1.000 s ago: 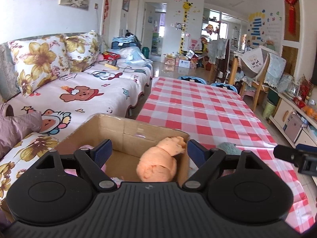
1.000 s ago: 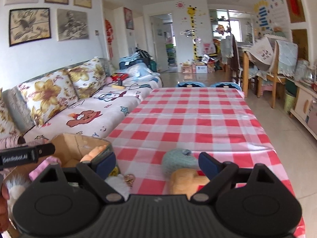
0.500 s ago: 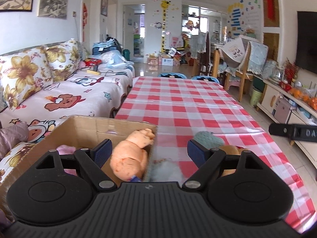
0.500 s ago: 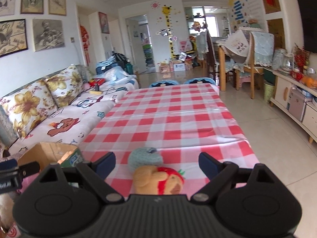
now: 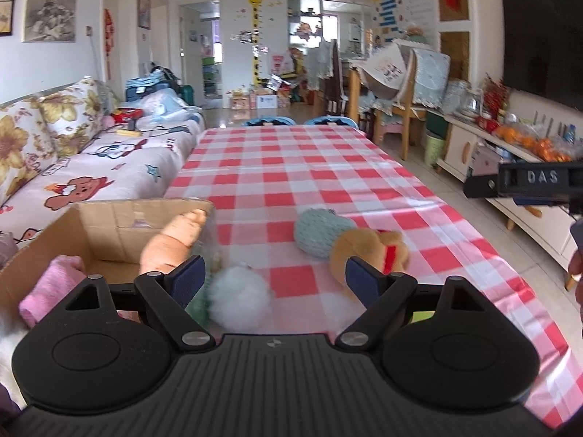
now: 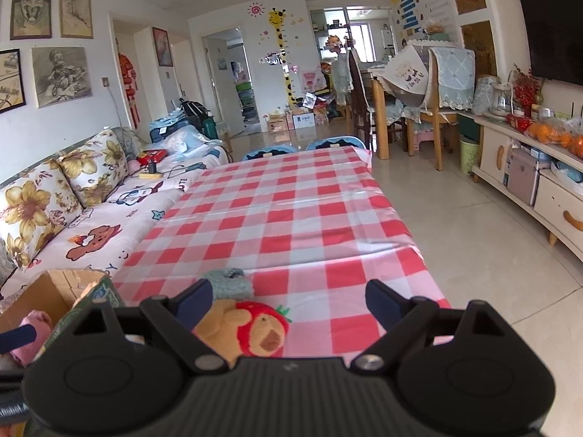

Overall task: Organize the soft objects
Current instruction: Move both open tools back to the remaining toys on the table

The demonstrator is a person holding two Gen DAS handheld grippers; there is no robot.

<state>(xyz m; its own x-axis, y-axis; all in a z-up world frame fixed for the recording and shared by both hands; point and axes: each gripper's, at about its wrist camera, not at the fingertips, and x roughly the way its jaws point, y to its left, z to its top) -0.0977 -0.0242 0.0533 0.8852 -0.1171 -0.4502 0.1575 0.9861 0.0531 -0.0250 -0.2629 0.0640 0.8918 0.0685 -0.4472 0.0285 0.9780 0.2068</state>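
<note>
Left wrist view, nearest first: the left tongs (image 5: 275,276) stand wide open with nothing gripped, and a white fluffy toy (image 5: 238,296) lies on the table (image 5: 291,167) just beyond the left finger, likely the next thing to gather. At the table's near left corner a cardboard box (image 5: 109,225) sits open-topped as the collecting place; a pink soft item (image 5: 54,287) lies in it and an orange plush (image 5: 173,240) leans over its right wall, not fully settled inside. Farther out, a tan plush bear with a red collar (image 5: 368,251) lies touching a pale green plush (image 5: 320,231) on the checked cloth.

From the right wrist, the right tongs (image 6: 288,300) are also wide open and empty, lined up above the bear in its strawberry hood (image 6: 251,331), apparently placed so for a pick. The sofa (image 6: 91,218) runs along the table's left side.
</note>
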